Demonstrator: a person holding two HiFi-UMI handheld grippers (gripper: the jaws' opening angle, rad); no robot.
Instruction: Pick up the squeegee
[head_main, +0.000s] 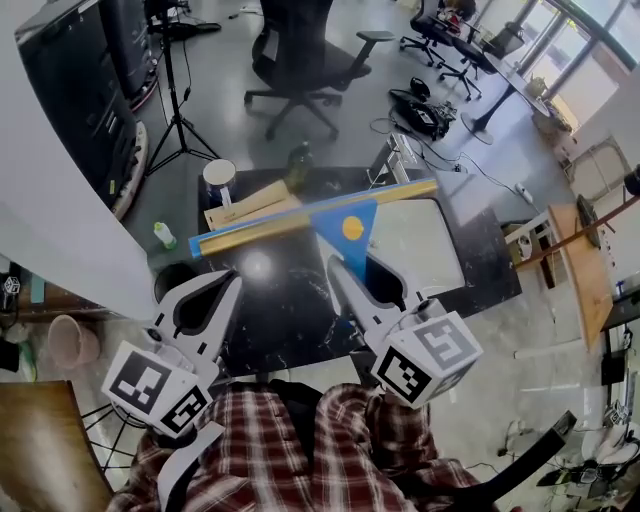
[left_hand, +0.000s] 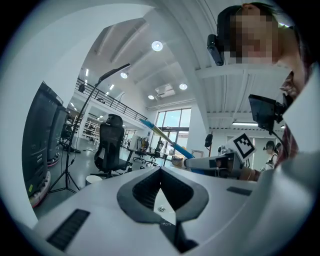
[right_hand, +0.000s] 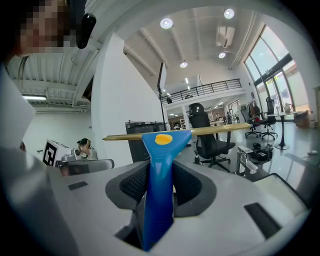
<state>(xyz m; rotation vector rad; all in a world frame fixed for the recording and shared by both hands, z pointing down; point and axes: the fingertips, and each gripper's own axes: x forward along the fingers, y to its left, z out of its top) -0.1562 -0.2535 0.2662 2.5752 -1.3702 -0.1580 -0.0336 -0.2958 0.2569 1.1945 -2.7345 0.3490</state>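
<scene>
The squeegee (head_main: 350, 243) has a blue handle with a yellow dot and a long brass-coloured blade. It hangs in the air above the black table (head_main: 270, 310), with the blade stretched across from left to right. My right gripper (head_main: 352, 277) is shut on the handle, which stands upright between its jaws in the right gripper view, the squeegee (right_hand: 160, 165) filling the gap of that gripper (right_hand: 161, 172). My left gripper (head_main: 226, 281) hovers over the table's near left corner, shut and empty, its tips meeting in its own view (left_hand: 160, 170). That view also catches the squeegee (left_hand: 165, 136) and the right gripper (left_hand: 215, 161).
On the table lie a white sheet (head_main: 425, 245), a cardboard piece (head_main: 250, 205), a white cup (head_main: 219, 178) and a green bottle (head_main: 298, 165). Beyond it stand an office chair (head_main: 300, 50), a tripod (head_main: 180, 110) and a black cabinet (head_main: 80, 80). A wooden bench (head_main: 580, 270) stands at the right.
</scene>
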